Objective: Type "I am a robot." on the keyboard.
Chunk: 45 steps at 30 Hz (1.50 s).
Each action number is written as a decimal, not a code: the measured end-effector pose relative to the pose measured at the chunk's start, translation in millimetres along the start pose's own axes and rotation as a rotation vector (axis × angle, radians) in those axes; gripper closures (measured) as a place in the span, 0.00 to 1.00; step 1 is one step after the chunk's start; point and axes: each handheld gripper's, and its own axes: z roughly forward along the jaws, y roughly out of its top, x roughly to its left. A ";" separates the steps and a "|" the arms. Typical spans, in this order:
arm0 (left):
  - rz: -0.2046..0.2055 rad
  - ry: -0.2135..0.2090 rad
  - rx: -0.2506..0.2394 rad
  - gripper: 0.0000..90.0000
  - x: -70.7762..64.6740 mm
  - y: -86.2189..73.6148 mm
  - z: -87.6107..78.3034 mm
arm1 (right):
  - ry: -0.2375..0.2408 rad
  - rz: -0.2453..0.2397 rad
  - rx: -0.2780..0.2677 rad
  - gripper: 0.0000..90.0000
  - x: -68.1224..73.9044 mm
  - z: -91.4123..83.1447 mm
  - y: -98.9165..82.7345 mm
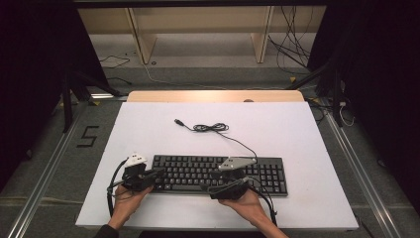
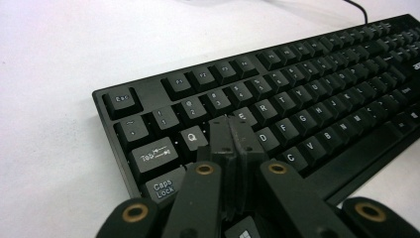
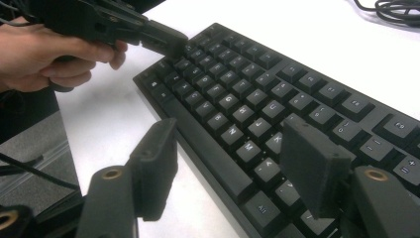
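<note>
White desk (image 1: 148, 129), keyboard (image 1: 218, 173) lying crosswise along its near edge. Left gripper (image 2: 233, 141), fingers together, tips on the W-S keys; right gripper (image 3: 233, 163), fingers apart, hovers over the right-hand letter keys.

— What kind of room is this?
— A lab set up for recording, I'd say. Black curtains (image 1: 29, 74) hang on both sides, loose cables (image 1: 292, 49) trail over the grey floor (image 1: 208, 74) far beyond the fingers, metal rails (image 1: 44, 173) flank the white table (image 1: 148, 124), and bare wooden shelving (image 1: 198, 29) stands behind.
</note>
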 end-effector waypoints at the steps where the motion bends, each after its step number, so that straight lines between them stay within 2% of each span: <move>1: -0.002 -0.002 0.001 0.99 0.1 0.0 0.8 | 0.001 -0.001 -0.003 0.44 0.3 -0.1 0.0; 21: -0.002 0.011 0.050 0.99 2.7 -0.8 7.9 | 0.009 -0.006 -0.016 0.40 4.9 -4.7 -1.7; 26: -0.002 0.018 0.078 0.99 1.9 -0.2 10.6 | 0.008 -0.008 -0.016 0.40 5.2 -4.5 -1.7; 29: 0.010 0.022 0.077 0.99 0.8 -0.1 11.0 | 0.008 -0.010 -0.013 0.40 5.3 -4.4 -1.8; 36: 0.006 0.014 0.070 0.99 0.9 0.8 9.0 | 0.005 -0.007 -0.017 0.40 4.7 -4.4 -1.7; 45: -0.013 -0.012 0.024 0.90 -0.1 4.0 0.4 | -0.002 -0.002 -0.023 0.40 2.9 -4.8 -1.1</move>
